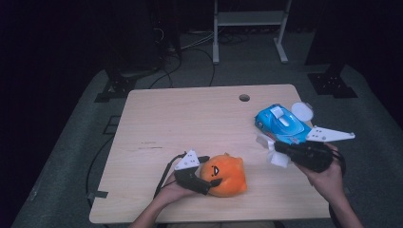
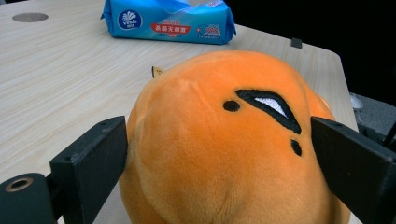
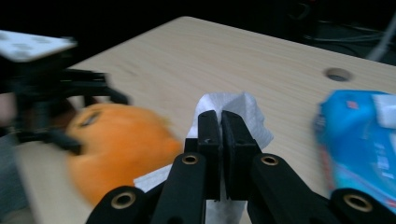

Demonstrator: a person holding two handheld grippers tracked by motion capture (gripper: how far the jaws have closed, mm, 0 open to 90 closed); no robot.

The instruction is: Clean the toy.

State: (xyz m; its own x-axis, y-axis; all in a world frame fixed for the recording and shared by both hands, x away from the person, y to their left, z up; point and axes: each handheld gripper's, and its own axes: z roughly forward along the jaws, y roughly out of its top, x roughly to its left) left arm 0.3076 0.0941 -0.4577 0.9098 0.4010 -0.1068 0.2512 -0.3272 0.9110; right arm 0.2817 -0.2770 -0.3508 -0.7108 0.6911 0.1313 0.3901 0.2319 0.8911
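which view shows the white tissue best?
Right gripper view: the white tissue sits close up, pinched between the right hand-held gripper jaws. High view shows it small beside the blue wipes pack. Left gripper view faces the orange plush instead.

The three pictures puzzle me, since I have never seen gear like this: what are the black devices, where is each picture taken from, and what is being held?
A person sits at a wooden table with hand-held tongs in each hand. The high view looks down from above; the two gripper views come from cameras riding on the tongs.

The left tongs grip an orange plush toy: in the left gripper view its jaws press both sides of the toy.

The right tongs are closed on a white tissue, beside a blue wipes pack whose round white lid stands open.
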